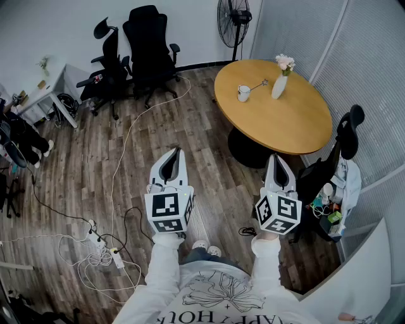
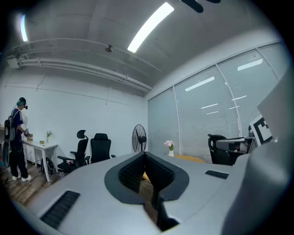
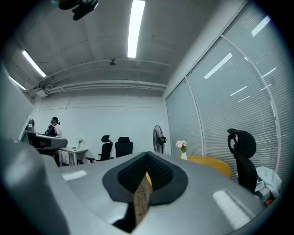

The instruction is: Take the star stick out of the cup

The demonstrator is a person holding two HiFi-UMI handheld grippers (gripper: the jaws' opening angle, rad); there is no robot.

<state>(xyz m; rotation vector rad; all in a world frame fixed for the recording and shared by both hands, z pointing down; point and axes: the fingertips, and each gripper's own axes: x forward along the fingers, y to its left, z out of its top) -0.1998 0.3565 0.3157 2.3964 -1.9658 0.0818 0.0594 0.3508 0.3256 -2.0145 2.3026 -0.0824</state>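
Leftmost, a white desk (image 1: 54, 85) stands by the wall, and loose cables (image 1: 101, 253) lie tangled on the wood floor (image 1: 209, 158) nearer the person. Two black office chairs (image 1: 149, 50) sit side by side at the far wall. The left gripper (image 1: 177, 150) is held out level over the floor. Its own view shows its jaws clenched tip to tip with nothing between them (image 2: 145, 153). A standing fan (image 1: 235, 19) is beyond it.

On the round wooden table (image 1: 297, 126), well apart from both grippers, the white cup (image 1: 243, 93) stands near the left edge. The star stick (image 1: 256, 85) is in the cup, leaning out to the right towards a white vase (image 1: 279, 85) of flowers just beside it.

The right gripper (image 1: 276, 157) is also level, in front of the table's near edge. Its jaws are pressed together and empty (image 3: 147, 153). A dark chair (image 1: 342, 142) draped with clothing stands at the table's right edge.
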